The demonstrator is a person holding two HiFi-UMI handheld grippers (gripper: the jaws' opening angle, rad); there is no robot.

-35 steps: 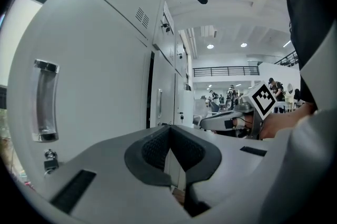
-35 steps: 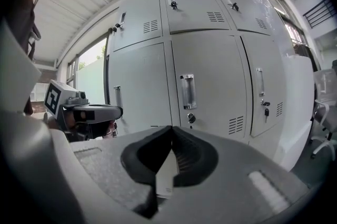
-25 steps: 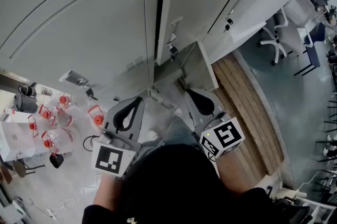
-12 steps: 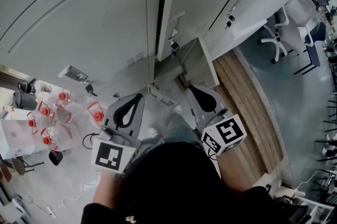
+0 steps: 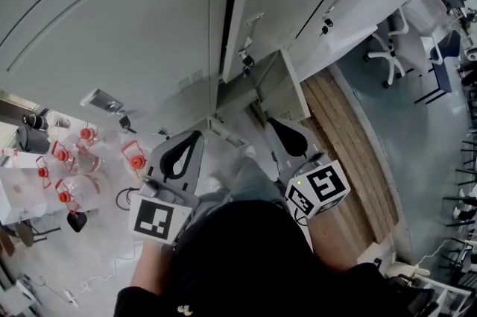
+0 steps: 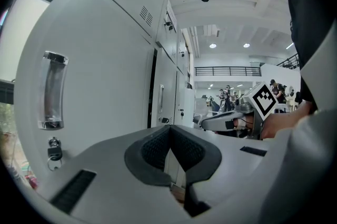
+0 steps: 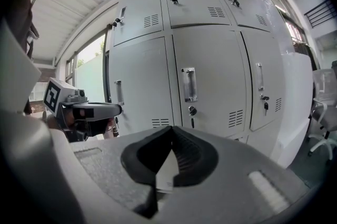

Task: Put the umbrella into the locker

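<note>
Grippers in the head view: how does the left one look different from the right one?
The grey left gripper shows one flat face of its white marker cube; the grey right gripper has its marker cube turned corner-on, showing two faces. A small green light glows on the right gripper's cube; none shows on the left gripper's. Both have shut, empty jaws and point at the grey lockers.

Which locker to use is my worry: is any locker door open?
Yes, in the head view one door stands ajar, with a dark gap along its edge.
</note>
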